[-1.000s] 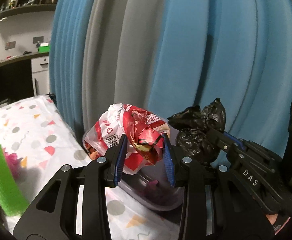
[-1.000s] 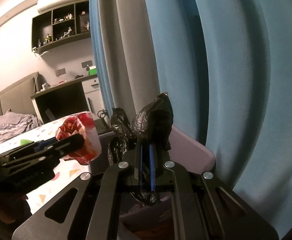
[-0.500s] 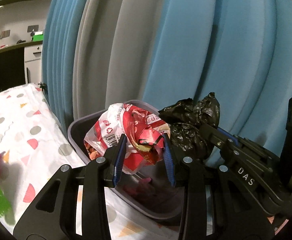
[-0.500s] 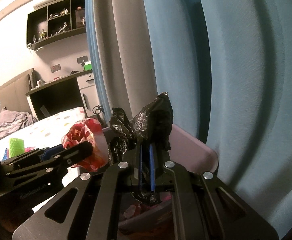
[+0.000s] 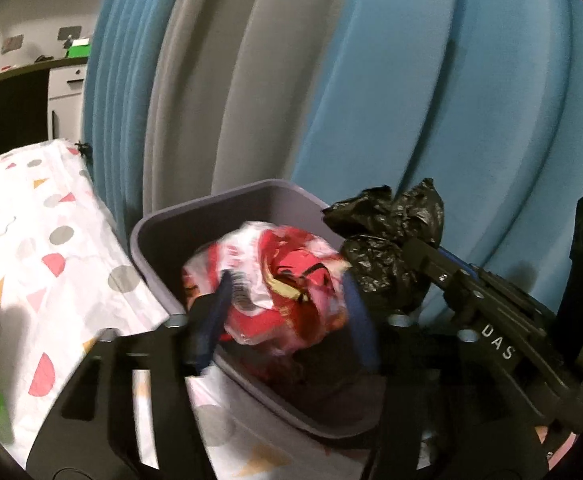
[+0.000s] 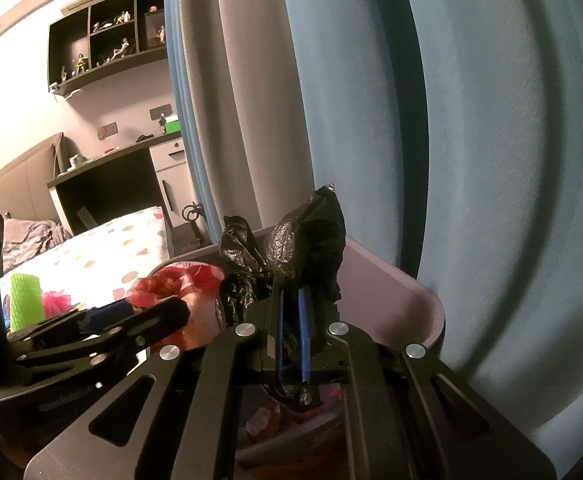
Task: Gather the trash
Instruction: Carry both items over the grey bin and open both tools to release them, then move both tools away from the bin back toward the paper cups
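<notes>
My left gripper [image 5: 287, 300] has just been spreading its fingers, the red snack wrapper [image 5: 283, 284] loose between them, mid-frame over the grey bin [image 5: 151, 240]. My right gripper [image 6: 291, 336] clamps the black bag [image 6: 311, 240] above the bin's far side, curtains [image 5: 371, 80] behind.

"DAS" on the right tongs [image 5: 423, 256]

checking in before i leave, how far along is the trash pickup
Done: some trash already lies at the bottom of the grey plastic bin. In hand: the left hand-held gripper has just been opening, with the crumpled red-and-white plastic bag between its jaws over the bin; the right hand-held gripper is shut on the crumpled black plastic bag above it. Left: dropping the black bag.
</notes>
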The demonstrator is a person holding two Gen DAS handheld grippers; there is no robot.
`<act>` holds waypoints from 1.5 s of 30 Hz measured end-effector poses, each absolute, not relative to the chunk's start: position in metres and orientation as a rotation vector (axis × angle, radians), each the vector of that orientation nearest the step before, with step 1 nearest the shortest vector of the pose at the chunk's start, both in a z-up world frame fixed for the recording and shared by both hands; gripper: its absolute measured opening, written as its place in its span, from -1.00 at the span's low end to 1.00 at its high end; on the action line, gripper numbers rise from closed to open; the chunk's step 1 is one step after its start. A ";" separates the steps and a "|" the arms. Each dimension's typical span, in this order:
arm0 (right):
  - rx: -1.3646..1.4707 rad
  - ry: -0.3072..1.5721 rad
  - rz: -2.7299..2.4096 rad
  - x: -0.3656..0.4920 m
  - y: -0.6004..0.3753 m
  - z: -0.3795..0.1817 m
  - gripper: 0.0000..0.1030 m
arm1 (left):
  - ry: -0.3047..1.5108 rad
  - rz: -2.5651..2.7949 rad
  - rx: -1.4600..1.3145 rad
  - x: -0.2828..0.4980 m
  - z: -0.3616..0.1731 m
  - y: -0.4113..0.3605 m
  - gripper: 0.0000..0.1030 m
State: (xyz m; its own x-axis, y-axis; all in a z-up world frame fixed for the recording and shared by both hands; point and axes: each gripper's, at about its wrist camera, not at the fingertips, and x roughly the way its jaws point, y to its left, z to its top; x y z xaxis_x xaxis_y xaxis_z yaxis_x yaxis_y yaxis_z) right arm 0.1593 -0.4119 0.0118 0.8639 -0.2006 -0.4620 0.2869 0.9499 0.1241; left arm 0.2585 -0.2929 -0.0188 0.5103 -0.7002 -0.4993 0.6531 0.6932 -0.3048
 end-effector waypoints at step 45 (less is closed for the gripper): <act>0.165 0.398 -0.081 0.106 -0.325 0.039 0.73 | 0.498 -0.213 -0.024 0.141 0.005 -0.091 0.89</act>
State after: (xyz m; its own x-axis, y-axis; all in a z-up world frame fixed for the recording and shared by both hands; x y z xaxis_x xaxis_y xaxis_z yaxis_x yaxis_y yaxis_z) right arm 0.1055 -0.3252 0.0392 0.9188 -0.0456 -0.3920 0.1104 0.9833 0.1444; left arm 0.1415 -0.0912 0.0055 0.8567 -0.2087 -0.4717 0.1969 0.9776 -0.0748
